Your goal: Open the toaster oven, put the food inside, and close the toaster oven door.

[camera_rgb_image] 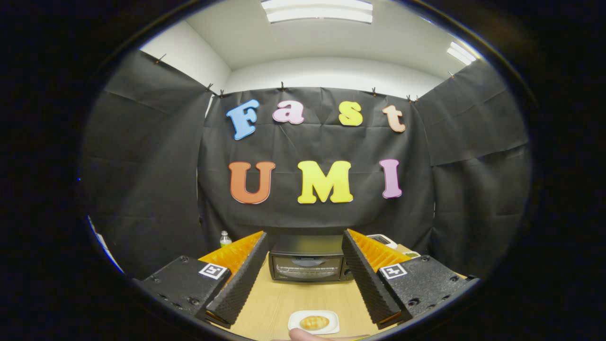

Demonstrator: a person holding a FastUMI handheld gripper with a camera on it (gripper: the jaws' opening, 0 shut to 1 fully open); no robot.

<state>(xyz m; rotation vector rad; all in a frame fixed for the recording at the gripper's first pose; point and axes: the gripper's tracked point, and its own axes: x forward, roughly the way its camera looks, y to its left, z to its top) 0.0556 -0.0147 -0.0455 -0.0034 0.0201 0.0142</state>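
A black toaster oven (307,265) stands on the wooden table (265,303) against the booth's back wall, its glass door shut. Nearer to me, a small white plate (330,327) holds a golden bread roll (314,322). My gripper (303,244) hovers above the table with its fingers (246,274) spread wide, open and holding nothing. The oven shows between the fingertips, well beyond them. The plate lies below and between the fingers, closer to me than the oven.
A small bottle (225,238) stands left of the oven behind the left finger. A white device (384,240) sits right of the oven behind the right finger. A person's fingertip (303,335) touches the table just before the plate.
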